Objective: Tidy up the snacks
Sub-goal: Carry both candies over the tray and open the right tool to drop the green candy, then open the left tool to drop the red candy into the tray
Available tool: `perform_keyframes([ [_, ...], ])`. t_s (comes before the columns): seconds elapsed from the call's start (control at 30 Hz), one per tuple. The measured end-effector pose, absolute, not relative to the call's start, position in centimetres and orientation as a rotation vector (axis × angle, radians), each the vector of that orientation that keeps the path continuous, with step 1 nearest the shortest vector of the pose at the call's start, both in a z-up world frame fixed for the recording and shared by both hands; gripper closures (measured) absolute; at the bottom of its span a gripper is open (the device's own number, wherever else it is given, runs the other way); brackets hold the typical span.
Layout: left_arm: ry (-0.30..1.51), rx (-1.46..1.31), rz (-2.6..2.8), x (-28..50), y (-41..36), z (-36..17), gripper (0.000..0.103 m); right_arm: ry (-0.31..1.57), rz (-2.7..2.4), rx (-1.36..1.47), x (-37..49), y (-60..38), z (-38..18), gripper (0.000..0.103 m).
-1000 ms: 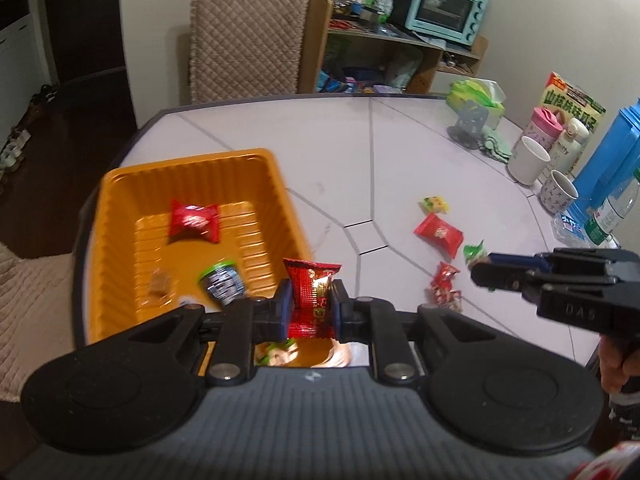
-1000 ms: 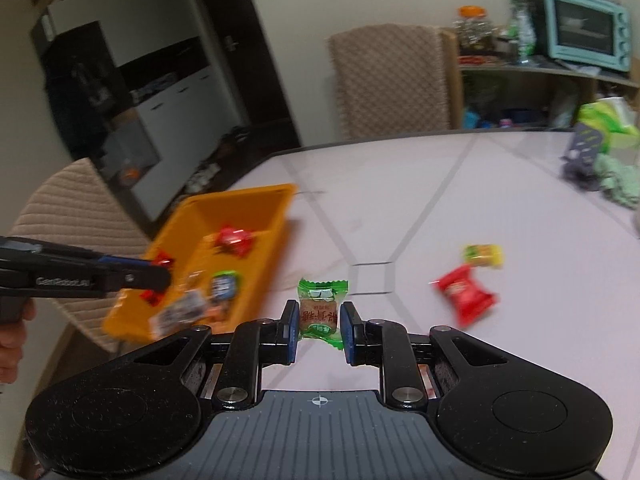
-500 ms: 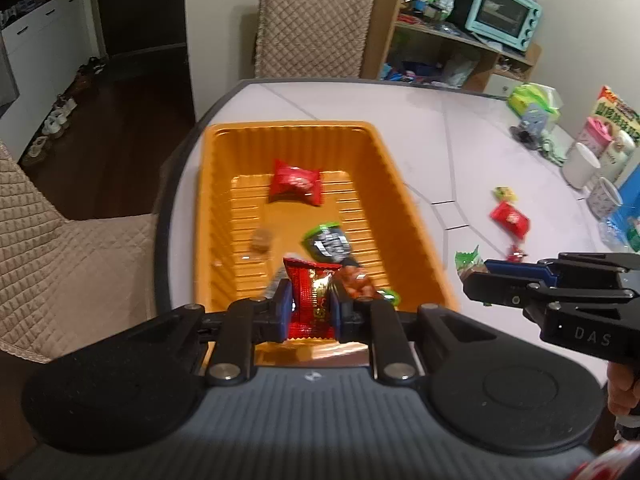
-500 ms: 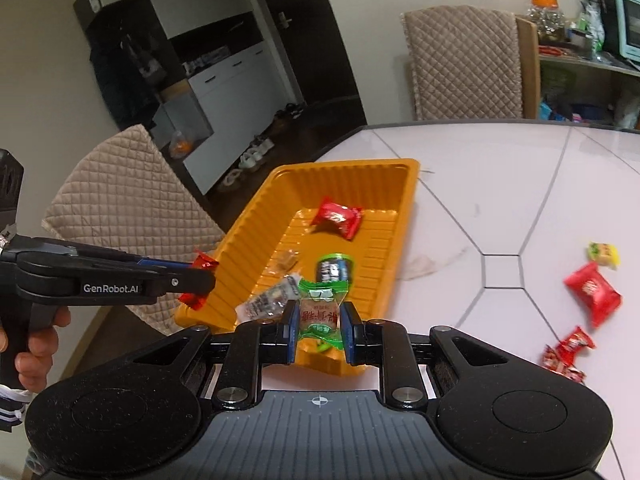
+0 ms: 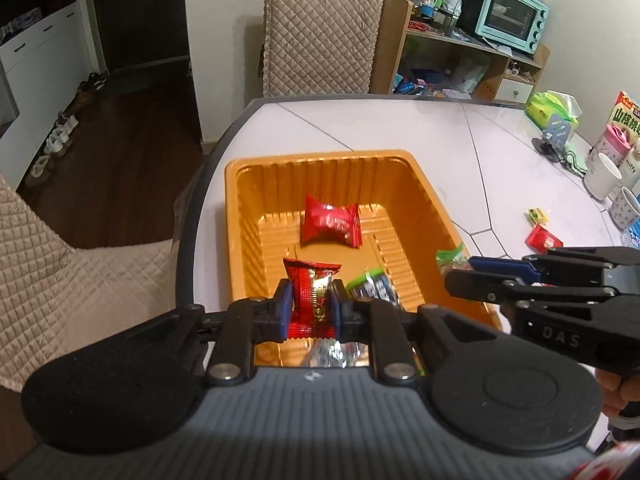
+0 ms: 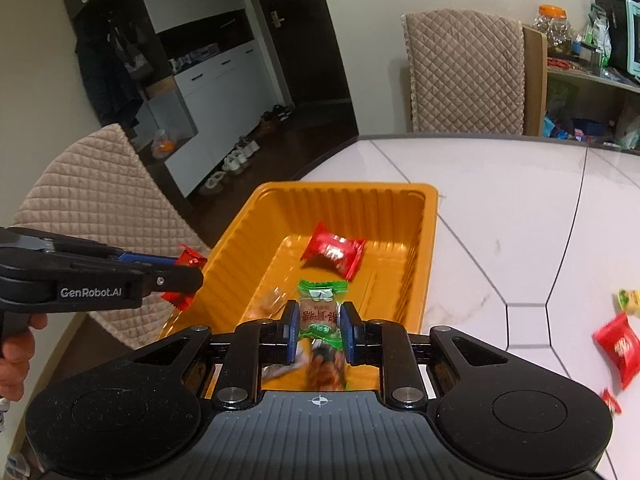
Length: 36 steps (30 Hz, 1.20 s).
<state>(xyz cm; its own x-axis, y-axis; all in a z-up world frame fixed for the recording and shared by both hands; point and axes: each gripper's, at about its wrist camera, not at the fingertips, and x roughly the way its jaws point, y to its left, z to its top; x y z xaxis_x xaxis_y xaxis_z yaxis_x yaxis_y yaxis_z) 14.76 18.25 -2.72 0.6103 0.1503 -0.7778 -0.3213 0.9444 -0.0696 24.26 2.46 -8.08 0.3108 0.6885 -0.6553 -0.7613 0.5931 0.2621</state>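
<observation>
An orange tray point(image 5: 240, 200) point(image 6: 424, 216) sits at the white table's near left corner. It holds a red snack packet point(image 5: 330, 221) point(image 6: 334, 250) and a dark green-ended packet point(image 5: 374, 286). My left gripper point(image 5: 310, 300) is shut on a red foil snack packet point(image 5: 310, 294), above the tray's near end. My right gripper point(image 6: 320, 322) is shut on a green-ended snack packet point(image 6: 322, 314), over the tray's near right rim. Each gripper shows in the other's view, the right point(image 5: 460, 276) and the left point(image 6: 188, 274).
Loose snacks lie on the table to the right: a red packet point(image 5: 544, 239) point(image 6: 618, 344) and a small yellow one point(image 5: 538, 215) point(image 6: 628, 300). Cups point(image 5: 604, 176) and boxes stand at the far right edge. Quilted chairs point(image 5: 320, 32) point(image 6: 92, 184) flank the table.
Both grippers have moved in over the orange tray, each still shut on its packet. The tray looks nearer and larger in both views.
</observation>
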Motion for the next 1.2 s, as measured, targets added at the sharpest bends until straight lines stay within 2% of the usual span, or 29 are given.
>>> perform_keyframes([
  [0.57,0.913,-0.196,0.237,19.7,19.4,-4.6,0.085,0.799,0.894,-0.092,29.1,5.6,-9.7,0.081],
  [1.2,0.938,-0.203,0.216,21.2,19.2,-5.4,0.085,0.825,0.876,-0.05,30.3,4.8,-9.6,0.081],
])
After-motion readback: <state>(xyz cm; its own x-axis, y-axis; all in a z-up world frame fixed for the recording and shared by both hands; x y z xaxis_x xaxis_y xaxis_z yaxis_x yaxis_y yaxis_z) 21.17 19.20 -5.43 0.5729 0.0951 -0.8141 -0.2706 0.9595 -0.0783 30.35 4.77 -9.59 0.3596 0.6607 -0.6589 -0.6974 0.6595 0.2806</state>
